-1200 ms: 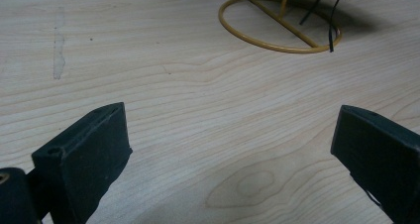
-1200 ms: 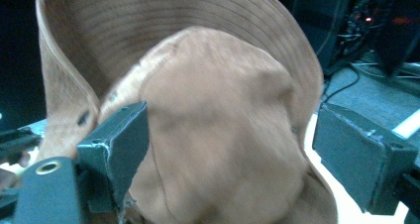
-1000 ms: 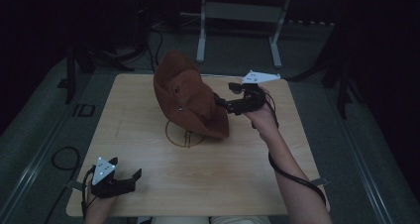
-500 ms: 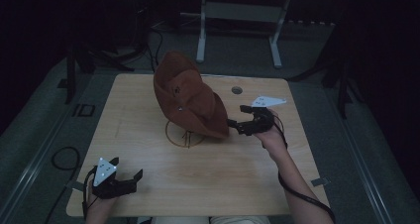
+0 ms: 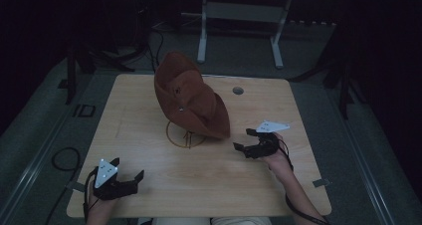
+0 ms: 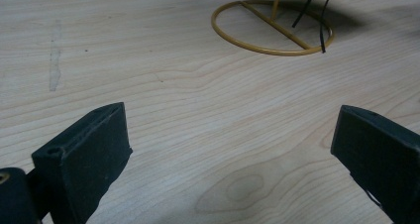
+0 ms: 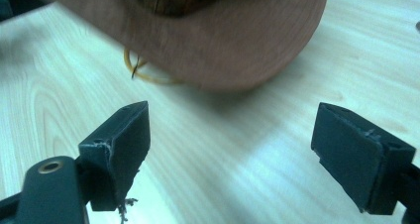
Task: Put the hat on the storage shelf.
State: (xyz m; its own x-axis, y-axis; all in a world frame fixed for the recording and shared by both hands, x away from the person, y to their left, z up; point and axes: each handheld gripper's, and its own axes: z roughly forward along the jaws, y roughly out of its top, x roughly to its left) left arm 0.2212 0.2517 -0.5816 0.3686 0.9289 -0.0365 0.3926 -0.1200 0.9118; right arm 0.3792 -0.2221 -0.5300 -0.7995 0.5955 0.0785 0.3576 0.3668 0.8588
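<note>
Brown hat (image 5: 191, 101) tilted on gold stand (image 5: 185, 134), perhaps loosely, both claws wide, empty

No readable text, label, brand, number or sign appears on the hat (image 5: 191, 103), the stand (image 6: 272, 28) or the surface (image 5: 209, 175).

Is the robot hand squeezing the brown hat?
No, the right gripper is open beside the brown hat, and its jaws stand wide apart with nothing between them.

Both tongs, left (image 5: 130, 177) and right (image 5: 242, 148), gape empty.
</note>
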